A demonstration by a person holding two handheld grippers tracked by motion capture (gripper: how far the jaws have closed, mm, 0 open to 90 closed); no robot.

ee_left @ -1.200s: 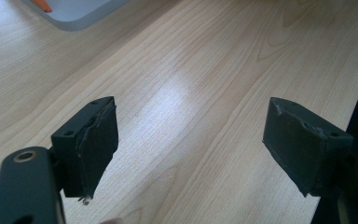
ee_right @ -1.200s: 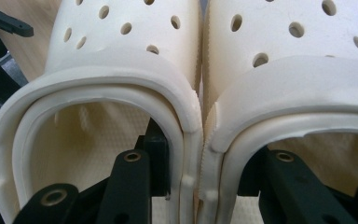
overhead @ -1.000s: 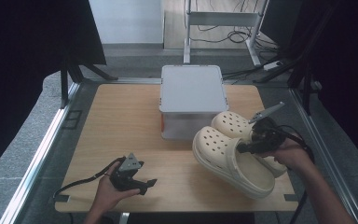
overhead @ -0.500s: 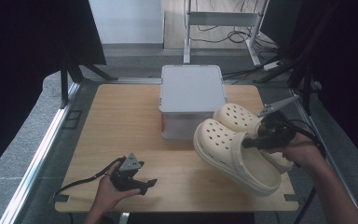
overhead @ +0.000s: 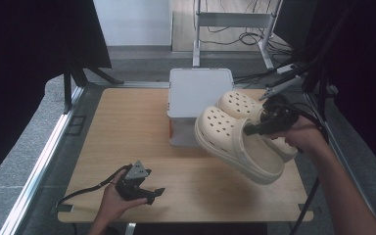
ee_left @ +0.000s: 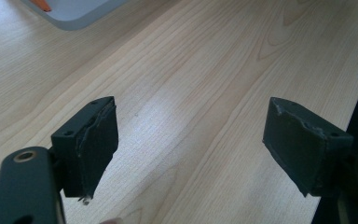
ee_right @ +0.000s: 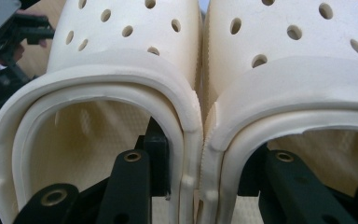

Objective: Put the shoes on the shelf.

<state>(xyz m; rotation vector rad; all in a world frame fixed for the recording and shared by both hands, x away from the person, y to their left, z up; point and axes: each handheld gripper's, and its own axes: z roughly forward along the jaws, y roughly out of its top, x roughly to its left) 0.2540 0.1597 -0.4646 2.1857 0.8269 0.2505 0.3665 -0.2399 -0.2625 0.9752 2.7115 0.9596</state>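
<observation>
Two cream clogs with holes hang side by side above the right of the table, the nearer clog and the farther clog. My right gripper is shut on their touching inner walls. In the right gripper view one jaw sits inside the left clog and the other inside the right clog, with my right gripper pinching the walls together. My left gripper rests low near the front left of the table. It stands open over bare wood, as the left gripper view shows.
A white lidded box stands at the back middle of the wooden table, close behind the raised clogs; its corner appears in the left gripper view. A metal frame runs along the table's edges. Black curtains hang on both sides.
My right hand has lifted the pair of clogs up off the table and slightly toward the white box. The left hand has kept still.
</observation>
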